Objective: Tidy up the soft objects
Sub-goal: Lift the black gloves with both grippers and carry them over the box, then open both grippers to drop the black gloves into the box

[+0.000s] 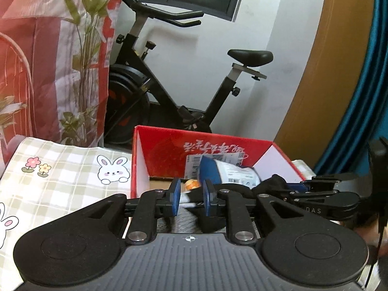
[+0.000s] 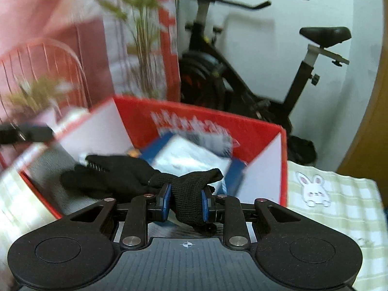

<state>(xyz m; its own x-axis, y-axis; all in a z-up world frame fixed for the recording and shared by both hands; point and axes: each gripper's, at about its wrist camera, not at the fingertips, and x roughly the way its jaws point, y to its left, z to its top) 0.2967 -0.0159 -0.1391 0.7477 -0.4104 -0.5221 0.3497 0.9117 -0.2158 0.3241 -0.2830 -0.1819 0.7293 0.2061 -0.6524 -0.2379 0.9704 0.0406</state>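
— So, which one has the black glove (image 2: 135,174)?

— The right hand-held gripper (image 2: 186,203); its blue pads are pinched narrow on the cuff end, and the rest of the glove trails away to its left, fingers draped over the near edge of the red box (image 2: 242,126).

— And the left hand-held gripper (image 1: 191,197)?

— Jaws close together, only a small gap. Something dark and white shows behind them, but I can't tell what it is or whether they are touching it.

— Where does the glove need to go, do you think?

— Into the box, I'd guess. It sits on the tabletop with the checked bunny cloth (image 1: 60,169), straight ahead of both grippers, a blue and white packet (image 1: 228,173) already inside.

— So the long axis matters?

— Yes; the glove lies crosswise to the right gripper, partly over the rim. The right one is nearer, and would have to carry the cuff forward so the whole length drops inside
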